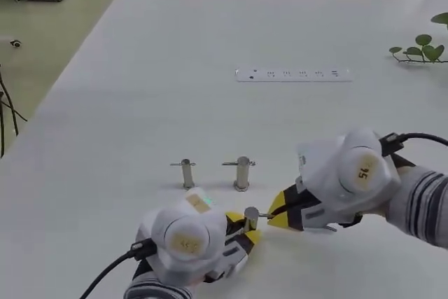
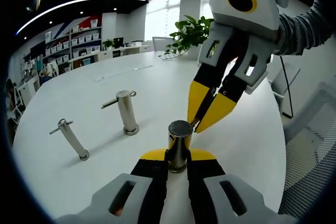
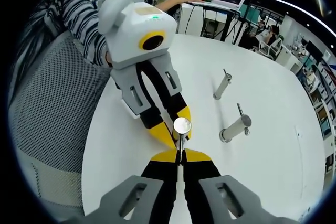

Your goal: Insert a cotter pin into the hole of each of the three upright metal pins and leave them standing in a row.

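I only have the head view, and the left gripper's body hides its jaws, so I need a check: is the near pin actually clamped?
Observer: Yes. The left gripper view shows the left gripper closed on the lower shaft of the near pin, which stands upright.
Operator: Is the right one carrying anything?
Observer: The right gripper view shows the right gripper pinching a thin cotter pin that reaches the near pin just under its head.
Operator: Is it through the hole?
Observer: Cannot tell; in the left gripper view the right tips meet against the pin's top, hiding the hole.
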### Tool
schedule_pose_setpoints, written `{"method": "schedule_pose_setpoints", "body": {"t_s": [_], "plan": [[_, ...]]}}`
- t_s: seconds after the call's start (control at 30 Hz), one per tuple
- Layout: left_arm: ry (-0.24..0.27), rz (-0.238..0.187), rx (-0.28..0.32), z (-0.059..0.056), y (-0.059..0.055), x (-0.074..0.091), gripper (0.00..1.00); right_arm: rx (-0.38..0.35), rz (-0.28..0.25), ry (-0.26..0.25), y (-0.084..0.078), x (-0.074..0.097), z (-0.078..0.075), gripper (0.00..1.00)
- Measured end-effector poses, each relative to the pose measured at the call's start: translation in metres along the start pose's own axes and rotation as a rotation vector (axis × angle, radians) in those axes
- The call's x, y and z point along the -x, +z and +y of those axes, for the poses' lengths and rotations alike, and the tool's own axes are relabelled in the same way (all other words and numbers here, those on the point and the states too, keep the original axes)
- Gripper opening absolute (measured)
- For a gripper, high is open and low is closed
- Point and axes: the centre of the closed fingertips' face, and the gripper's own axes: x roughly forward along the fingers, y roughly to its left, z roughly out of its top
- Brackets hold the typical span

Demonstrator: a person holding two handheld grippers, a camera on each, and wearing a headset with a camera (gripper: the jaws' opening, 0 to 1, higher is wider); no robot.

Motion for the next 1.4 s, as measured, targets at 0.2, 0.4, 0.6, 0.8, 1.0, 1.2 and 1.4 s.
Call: {"method": "schedule_pose_setpoints", "body": {"t_s": [0.2,0.4,0.6,0.8,1.0,1.2,1.4], "plan": [[0.009,0.000,0.005,0.000,0.000,-0.001,0.10,0.007,-0.003,-0.005,0.002,-0.002,-0.001,0.00],[0.016,0.002,0.005,0.000,-0.001,-0.001,0.10,-0.017,0.009,-0.014,0.000,0.002,-0.002,0.06],[0.022,0.003,0.008,0.001,-0.001,-0.002,0.10,-0.051,0.009,-0.023,-0.006,0.012,-0.003,0.05],[0.028,0.006,0.009,0.001,-0.002,-0.002,0.10,-0.065,-0.006,-0.028,-0.005,0.013,-0.003,0.00],[0.028,0.007,0.014,0.001,-0.002,-0.003,0.10,-0.058,-0.007,-0.030,0.000,0.010,-0.004,0.00],[0.033,0.006,0.024,0.001,-0.003,-0.003,0.10,-0.061,-0.012,-0.028,0.004,0.007,-0.005,0.00],[0.035,0.004,0.022,0.001,-0.003,-0.003,0.10,-0.060,-0.020,-0.026,0.008,0.004,-0.004,0.00]]}}
